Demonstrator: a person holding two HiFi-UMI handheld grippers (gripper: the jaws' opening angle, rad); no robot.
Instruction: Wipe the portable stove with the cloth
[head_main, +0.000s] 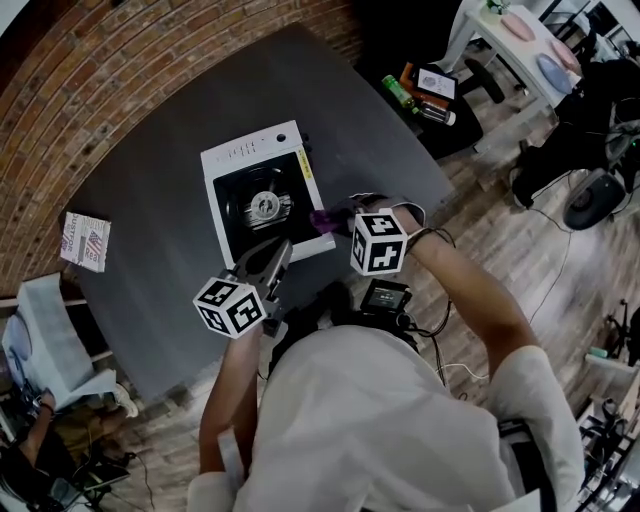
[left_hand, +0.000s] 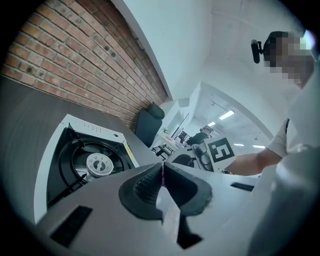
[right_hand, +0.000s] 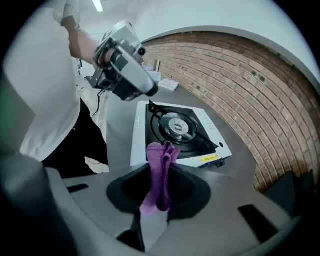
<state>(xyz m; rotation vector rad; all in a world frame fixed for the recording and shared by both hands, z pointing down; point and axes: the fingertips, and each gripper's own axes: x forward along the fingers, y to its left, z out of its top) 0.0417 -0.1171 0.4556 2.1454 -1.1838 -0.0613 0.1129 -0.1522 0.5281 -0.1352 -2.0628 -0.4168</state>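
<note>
A white portable stove (head_main: 262, 190) with a black burner well sits on the dark grey table (head_main: 170, 250); it also shows in the left gripper view (left_hand: 85, 160) and the right gripper view (right_hand: 175, 130). My right gripper (head_main: 335, 222) is shut on a purple cloth (right_hand: 160, 175), held just off the stove's near right corner (head_main: 322, 220). My left gripper (head_main: 272, 262) hovers at the stove's near edge, its jaws pressed together with nothing between them (left_hand: 162, 180).
A small printed packet (head_main: 85, 241) lies at the table's left edge. A brick wall runs behind the table. Bottles and boxes (head_main: 425, 90) sit on the floor beyond the far right corner. A seated person (head_main: 40, 420) is at lower left.
</note>
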